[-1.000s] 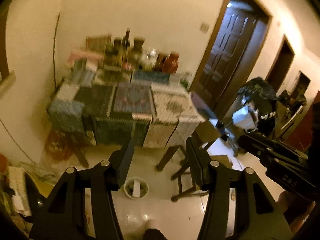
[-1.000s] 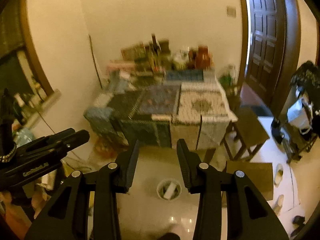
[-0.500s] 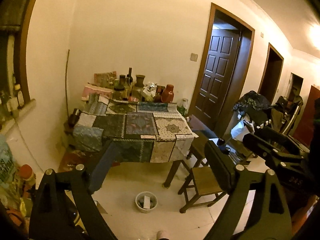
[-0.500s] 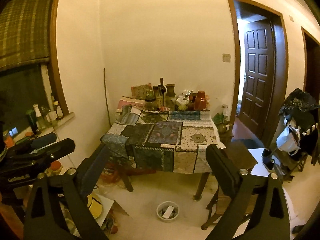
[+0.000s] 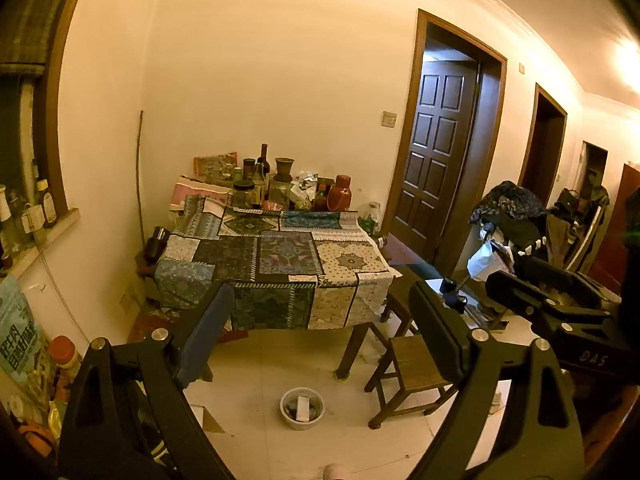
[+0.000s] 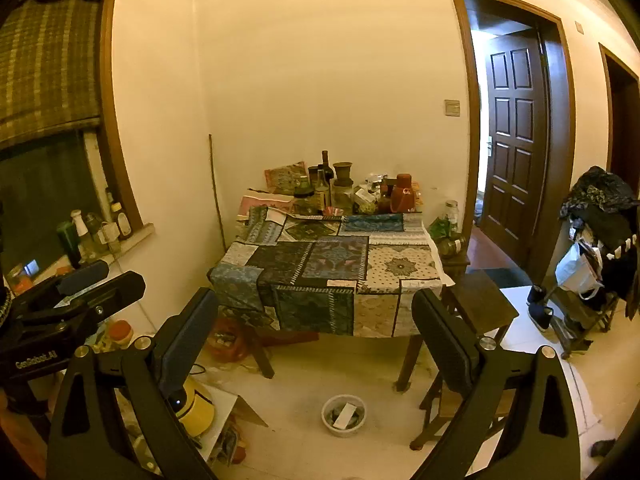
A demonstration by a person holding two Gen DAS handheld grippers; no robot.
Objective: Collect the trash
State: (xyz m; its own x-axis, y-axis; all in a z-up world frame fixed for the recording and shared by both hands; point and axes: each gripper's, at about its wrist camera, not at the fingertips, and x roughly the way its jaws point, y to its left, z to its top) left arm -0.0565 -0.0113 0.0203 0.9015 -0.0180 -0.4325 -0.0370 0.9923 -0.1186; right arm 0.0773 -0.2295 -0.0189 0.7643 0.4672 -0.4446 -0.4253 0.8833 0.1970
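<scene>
A small white bin (image 5: 302, 408) with scraps inside stands on the pale floor in front of the table, also low in the right wrist view as the bin (image 6: 344, 416). My left gripper (image 5: 322, 296) is open wide, well above and short of the bin, with nothing between its fingers. My right gripper (image 6: 316, 298) is open wide too and holds nothing. Both point across the room toward the table with the patchwork cloth (image 5: 280, 256).
Bottles, jars and a red flask (image 5: 339, 198) crowd the table's far edge. A wooden stool (image 5: 412, 364) stands right of the bin. Cardboard and a yellow object (image 6: 198, 408) lie on the floor at left. A loaded clothes rack (image 6: 600, 240) and a dark door (image 6: 516, 140) are at right.
Both grippers pulled back and up from the bin, which now looks smaller and farther. Both sets of jaws spread from narrow to wide within the first half second, then held still.
</scene>
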